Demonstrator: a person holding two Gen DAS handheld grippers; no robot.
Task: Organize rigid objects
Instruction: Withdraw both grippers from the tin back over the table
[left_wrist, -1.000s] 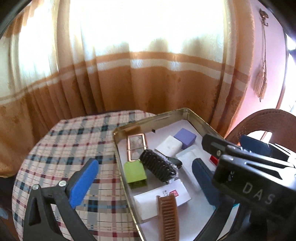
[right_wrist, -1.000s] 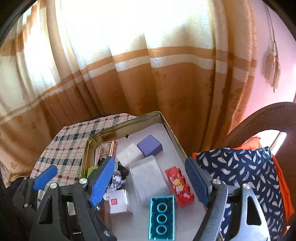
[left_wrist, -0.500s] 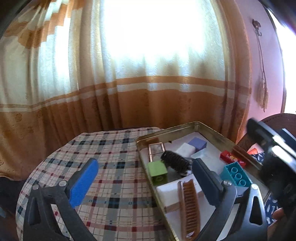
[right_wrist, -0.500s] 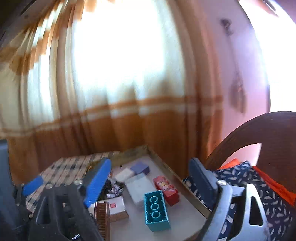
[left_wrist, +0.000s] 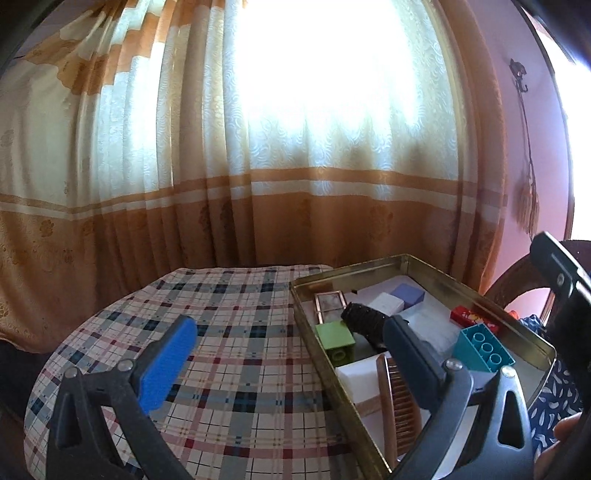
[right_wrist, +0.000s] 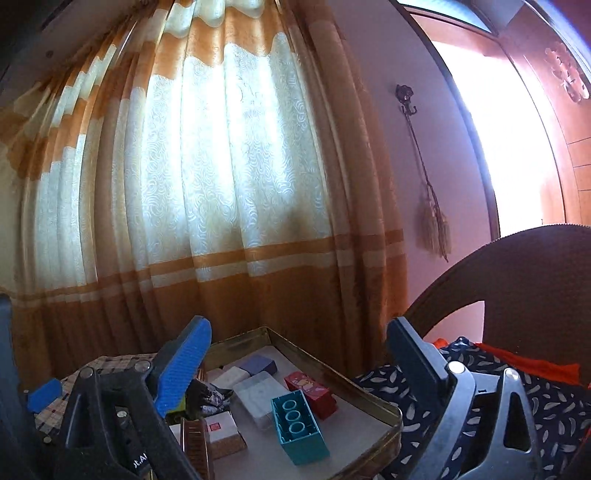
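A gold metal tray (left_wrist: 306, 328) sits at the right side of the plaid table (left_wrist: 229, 332). In it lie a teal brick (left_wrist: 482, 349), a red brick (left_wrist: 472, 319), a green brick (left_wrist: 336, 339), a black bristly roller (left_wrist: 364, 321), a wooden comb (left_wrist: 400, 402) and a purple block (left_wrist: 408, 295). My left gripper (left_wrist: 291, 354) hangs open over the tray's left rim, holding nothing. My right gripper (right_wrist: 299, 365) points level above the tray (right_wrist: 332, 369); its jaws are opening, with nothing between them. Below it rest the teal brick (right_wrist: 299, 428), red brick (right_wrist: 312, 391) and a clear box (right_wrist: 262, 395).
An orange and cream curtain (left_wrist: 258, 184) hangs close behind the table. A brown wicker chair back (right_wrist: 517, 266) and a dark patterned cushion (right_wrist: 535, 398) stand right of the tray. A white box on a cork base (right_wrist: 221, 432) lies near the comb (right_wrist: 195, 443).
Both grippers have drawn back from the tray and tilted up, so more curtain shows. The right jaws have spread wider. The objects in the tray have not moved.
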